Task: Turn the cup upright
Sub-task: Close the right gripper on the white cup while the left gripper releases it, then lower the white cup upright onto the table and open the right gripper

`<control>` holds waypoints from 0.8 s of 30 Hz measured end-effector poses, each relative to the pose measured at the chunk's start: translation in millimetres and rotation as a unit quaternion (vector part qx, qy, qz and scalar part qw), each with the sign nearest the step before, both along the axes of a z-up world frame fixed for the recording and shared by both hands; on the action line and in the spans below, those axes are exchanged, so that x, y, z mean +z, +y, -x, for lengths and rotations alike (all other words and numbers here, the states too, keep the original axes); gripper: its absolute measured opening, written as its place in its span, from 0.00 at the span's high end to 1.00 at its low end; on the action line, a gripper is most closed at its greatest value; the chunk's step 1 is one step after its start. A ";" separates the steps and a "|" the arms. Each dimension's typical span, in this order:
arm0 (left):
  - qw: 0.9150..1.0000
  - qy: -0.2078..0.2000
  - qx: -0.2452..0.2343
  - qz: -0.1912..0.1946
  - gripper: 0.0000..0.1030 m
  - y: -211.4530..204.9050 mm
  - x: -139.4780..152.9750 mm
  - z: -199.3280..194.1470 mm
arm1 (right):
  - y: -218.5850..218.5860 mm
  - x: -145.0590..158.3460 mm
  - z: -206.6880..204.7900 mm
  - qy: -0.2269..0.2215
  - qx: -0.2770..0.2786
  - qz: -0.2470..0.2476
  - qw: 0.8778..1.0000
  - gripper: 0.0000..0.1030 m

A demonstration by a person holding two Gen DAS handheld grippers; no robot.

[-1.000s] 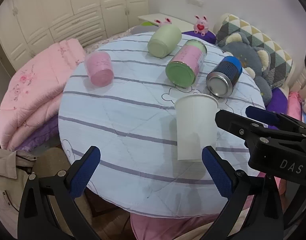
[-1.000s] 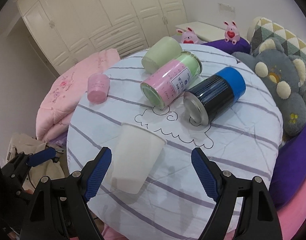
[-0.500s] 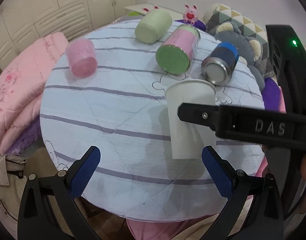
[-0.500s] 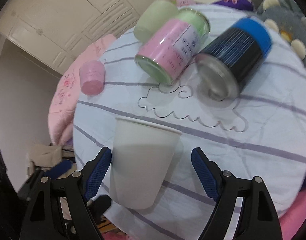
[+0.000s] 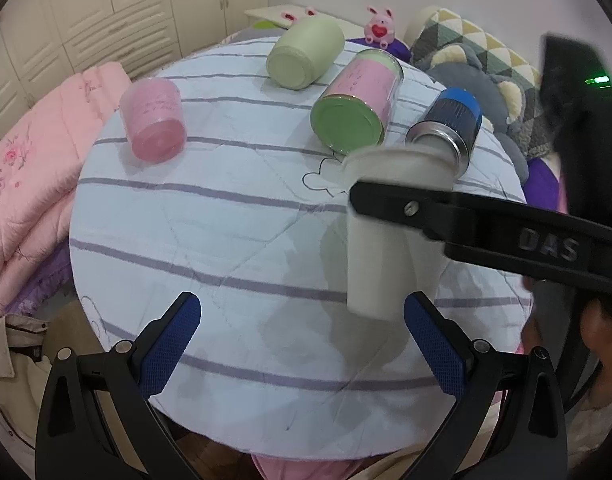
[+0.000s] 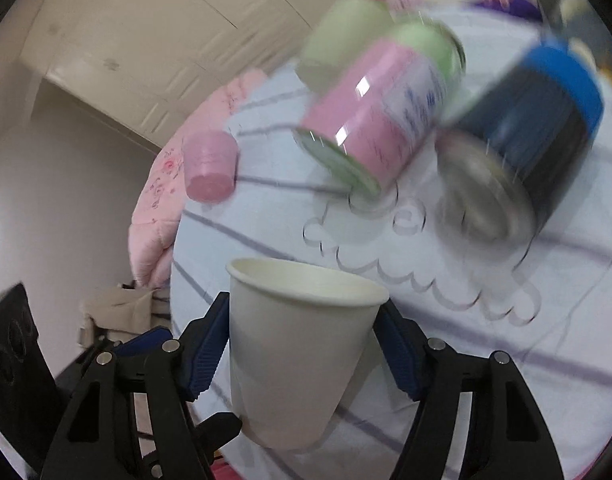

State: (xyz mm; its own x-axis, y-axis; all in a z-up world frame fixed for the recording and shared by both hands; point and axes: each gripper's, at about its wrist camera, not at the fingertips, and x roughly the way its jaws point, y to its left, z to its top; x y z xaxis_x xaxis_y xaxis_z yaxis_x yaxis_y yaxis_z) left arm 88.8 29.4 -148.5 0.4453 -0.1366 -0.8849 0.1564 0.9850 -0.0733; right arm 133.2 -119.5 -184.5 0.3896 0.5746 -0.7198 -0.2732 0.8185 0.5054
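Note:
A white paper cup sits between the blue pads of my right gripper, which is shut on it. The cup is lifted off the striped round table, mouth up and tilted away. In the left wrist view the same cup shows with the right gripper's black finger across it. My left gripper is open and empty, low over the table's near edge, left of the cup.
A pink cup, a pale green cup, a pink-and-green can and a blue-and-black can lie on their sides on the table's far half. Pink quilts are at left, plush cushions at right.
My right gripper has closed on the white cup and lifted it off the table, turning with it. The left gripper stays open and has barely moved.

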 end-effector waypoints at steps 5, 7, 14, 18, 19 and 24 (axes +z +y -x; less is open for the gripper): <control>1.000 0.001 -0.003 -0.005 0.00 -8.9 -0.4 -8.7 | 4.3 30.3 9.0 -0.147 -0.007 0.097 0.984 0.32; 1.000 0.000 -0.005 -0.007 0.00 -11.5 -0.9 -9.5 | 6.0 34.9 12.3 -0.186 -0.004 0.129 0.974 0.32; 1.000 0.005 -0.001 -0.030 0.00 -14.5 -5.8 -7.2 | 17.0 27.3 29.5 -0.259 0.009 0.184 0.948 0.31; 0.999 0.008 -0.005 -0.040 0.00 -17.3 -9.0 -3.0 | 8.3 24.6 38.1 -0.251 0.012 0.174 0.952 0.30; 0.999 0.008 -0.005 -0.042 0.00 -18.2 -9.3 -1.7 | 7.4 23.4 39.7 -0.249 0.013 0.174 0.953 0.30; 0.999 0.006 -0.006 -0.047 0.00 -21.8 -7.9 5.0 | 5.1 21.8 45.8 -0.239 0.021 0.167 0.956 0.21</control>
State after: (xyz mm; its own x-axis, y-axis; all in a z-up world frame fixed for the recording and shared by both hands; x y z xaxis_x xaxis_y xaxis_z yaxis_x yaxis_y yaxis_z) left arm 83.8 7.6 -156.3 0.4338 -0.0569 -0.8992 0.1672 0.9857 0.0183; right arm 87.3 -114.4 -162.7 0.7021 0.3661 -0.6108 -0.4433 0.8960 0.0275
